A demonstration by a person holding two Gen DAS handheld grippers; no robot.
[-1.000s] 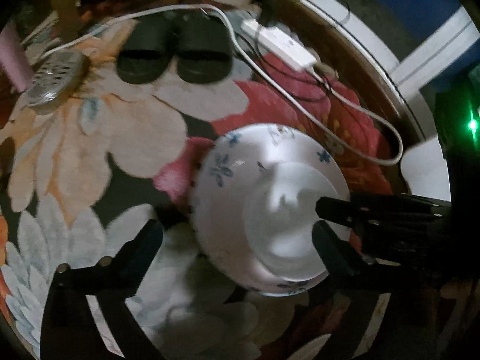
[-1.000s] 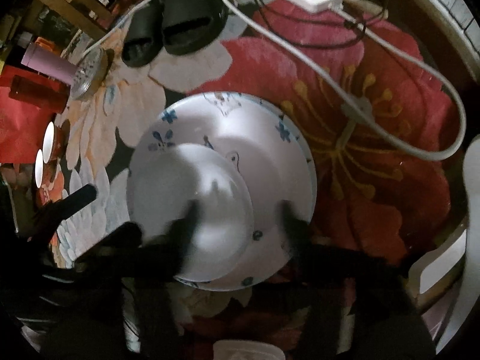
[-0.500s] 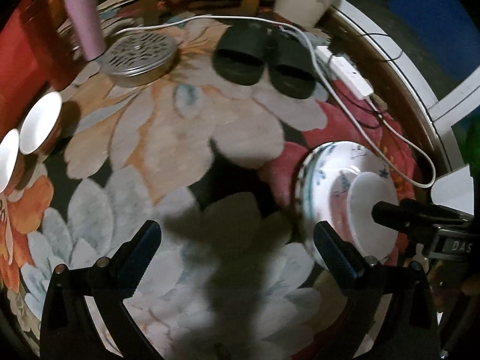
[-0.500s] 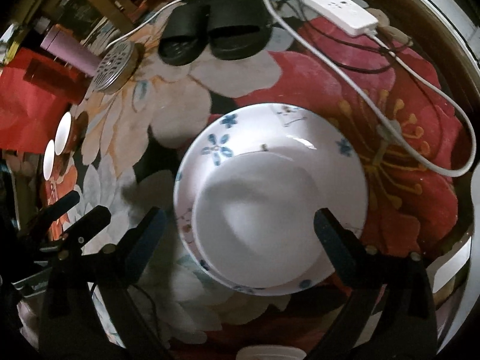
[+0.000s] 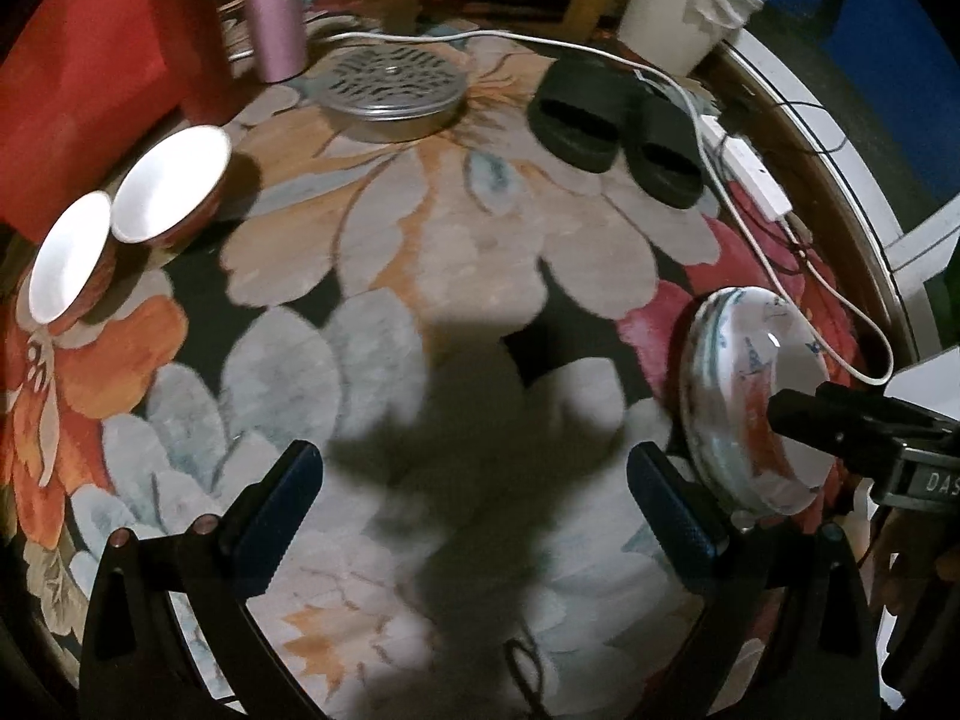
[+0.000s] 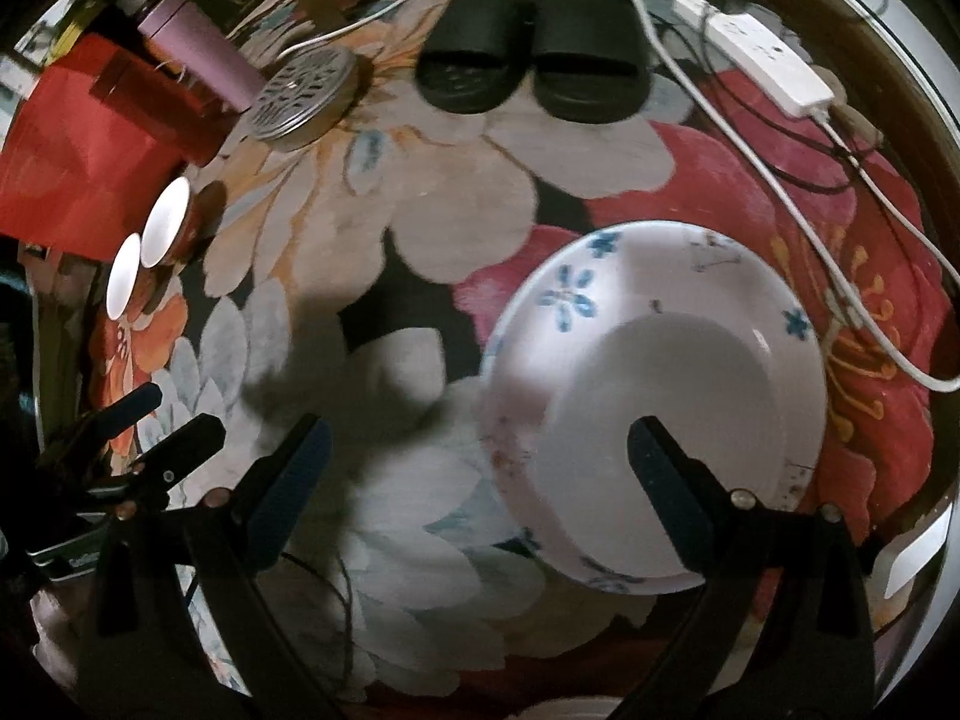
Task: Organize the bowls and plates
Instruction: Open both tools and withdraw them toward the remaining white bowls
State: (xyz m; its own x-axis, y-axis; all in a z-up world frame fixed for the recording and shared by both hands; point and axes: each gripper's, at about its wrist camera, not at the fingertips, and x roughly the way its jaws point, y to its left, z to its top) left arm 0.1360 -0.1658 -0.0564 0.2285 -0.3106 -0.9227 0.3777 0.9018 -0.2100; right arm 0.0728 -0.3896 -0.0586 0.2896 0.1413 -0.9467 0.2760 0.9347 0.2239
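White and glossy, the plates (image 6: pixel 606 330) are sitting stacked on the flowered rug (image 6: pixel 456 222), the wide lower one sprinkled with blue flowers around its rim and a smaller plain one lying on top of it. I am watching my right gripper (image 6: pixel 480 456) hanging over the stack's near edge with jaws that have just been opening and are now gaping wide, nothing pinched between them. My left gripper (image 5: pixel 474 492) is hovering over bare rug beside the stack, spread just as wide and empty, while two bowls (image 5: pixel 120 222) with white insides are waiting well apart at the rug's left side.
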